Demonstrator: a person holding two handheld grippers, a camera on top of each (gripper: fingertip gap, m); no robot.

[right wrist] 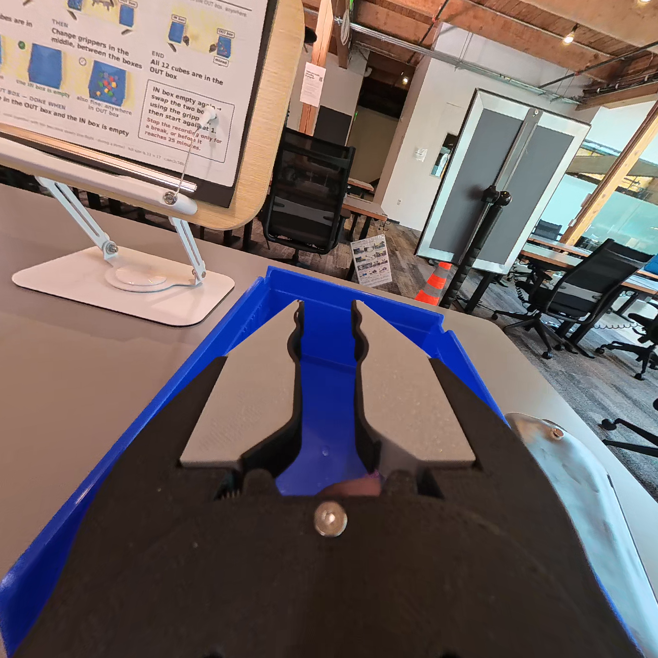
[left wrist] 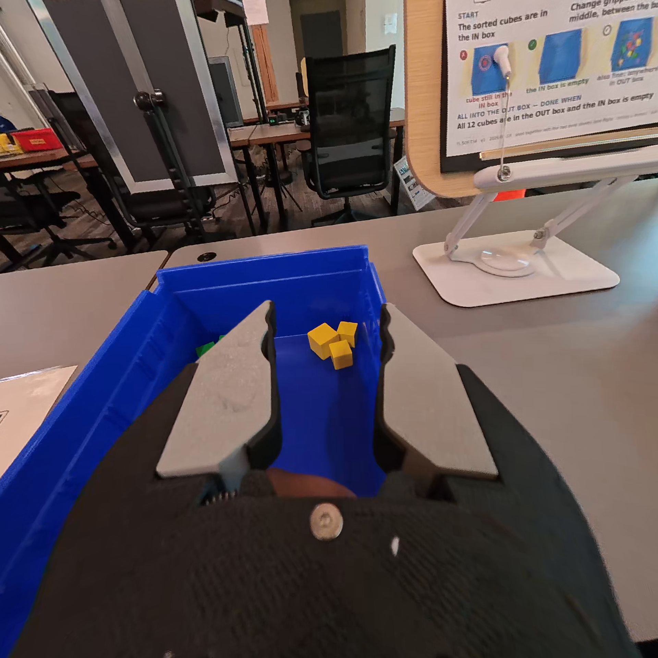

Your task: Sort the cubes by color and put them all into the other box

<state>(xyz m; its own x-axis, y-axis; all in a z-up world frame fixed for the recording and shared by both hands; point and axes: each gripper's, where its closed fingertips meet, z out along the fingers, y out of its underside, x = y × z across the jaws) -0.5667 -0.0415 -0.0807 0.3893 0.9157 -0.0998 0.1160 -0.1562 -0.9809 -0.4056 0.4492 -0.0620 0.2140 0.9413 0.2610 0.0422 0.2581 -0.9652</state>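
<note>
In the left wrist view, my left gripper (left wrist: 327, 313) is open and empty, held over a blue box (left wrist: 106, 391). Three yellow cubes (left wrist: 333, 343) lie together near the box's far right corner, just beyond the fingertips. A green cube (left wrist: 205, 349) shows partly behind the left finger. In the right wrist view, my right gripper (right wrist: 325, 309) is open with a narrower gap and holds nothing, over another blue box (right wrist: 228, 341). The part of that box's floor that I see between the fingers is bare; the fingers hide the rest.
Both boxes stand on a grey table (left wrist: 534, 356). A white stand (left wrist: 512, 274) holds an instruction board (left wrist: 548, 78) at the back; it also shows in the right wrist view (right wrist: 124, 285). A sheet of paper (left wrist: 28, 402) lies left of the left box. Office chairs and desks stand beyond.
</note>
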